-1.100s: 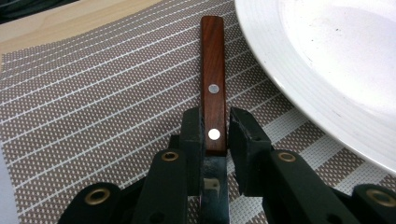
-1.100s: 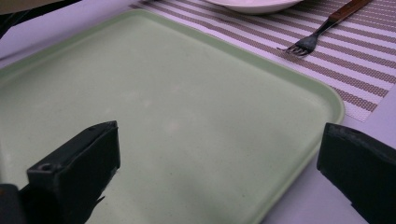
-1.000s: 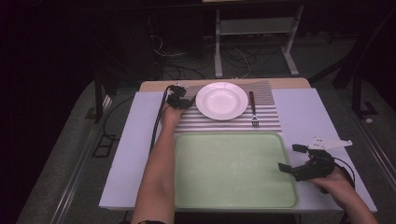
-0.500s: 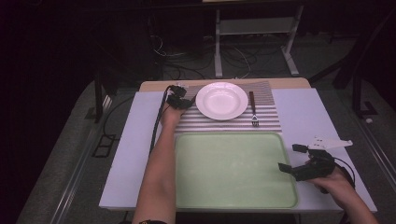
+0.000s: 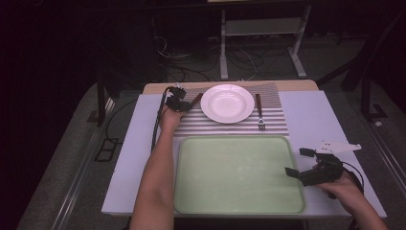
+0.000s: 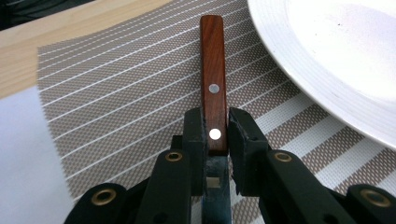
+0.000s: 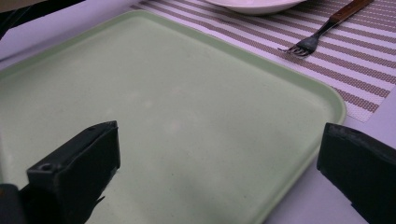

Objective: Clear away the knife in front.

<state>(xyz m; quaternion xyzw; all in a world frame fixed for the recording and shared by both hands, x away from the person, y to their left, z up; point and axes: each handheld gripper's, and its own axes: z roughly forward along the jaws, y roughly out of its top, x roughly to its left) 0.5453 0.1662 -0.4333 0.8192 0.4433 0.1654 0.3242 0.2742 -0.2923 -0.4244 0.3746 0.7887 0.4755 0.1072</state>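
Wooden-handled knife [image 6: 213, 84] lay left of the plate [image 5: 227, 103], pointing away, clamped by the left gripper [image 6: 215, 135]; the right gripper [image 7: 219, 172] gaped empty.

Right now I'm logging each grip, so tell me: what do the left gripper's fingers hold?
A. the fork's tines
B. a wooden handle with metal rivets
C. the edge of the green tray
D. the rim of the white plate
B: in the left gripper view the left gripper has its fingers pressed on both sides of the wooden handle with two rivets, lying on the striped placemat beside the white plate.
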